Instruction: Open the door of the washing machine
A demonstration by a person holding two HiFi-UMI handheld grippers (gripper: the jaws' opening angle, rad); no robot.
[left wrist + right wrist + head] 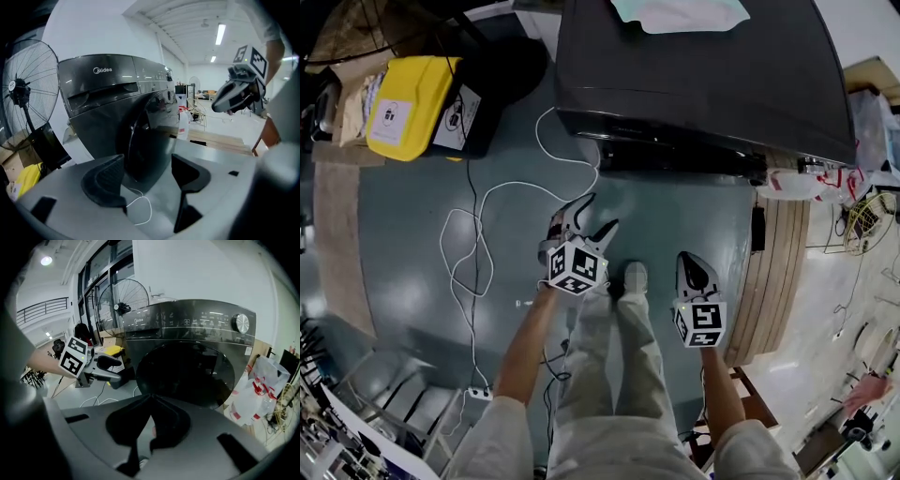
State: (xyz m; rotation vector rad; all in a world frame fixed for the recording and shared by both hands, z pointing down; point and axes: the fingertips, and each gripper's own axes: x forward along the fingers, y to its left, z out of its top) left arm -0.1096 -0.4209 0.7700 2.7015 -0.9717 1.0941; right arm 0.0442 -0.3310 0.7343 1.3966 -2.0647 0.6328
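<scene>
The washing machine (703, 75) is seen at upper centre, its round door (187, 373) shut. The left tongs (598, 214) are held spread, the right tongs (692, 267) pressed together, both empty. The door is judged rigid and latched; its rim should be gripped.

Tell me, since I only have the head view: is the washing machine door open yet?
Observer: No. In the right gripper view the round door sits closed, flush with the machine's front.
Operator: Are the right tongs on it, or holding anything?
Observer: Neither. The right tongs are shut on nothing and are not touching the door.
</scene>
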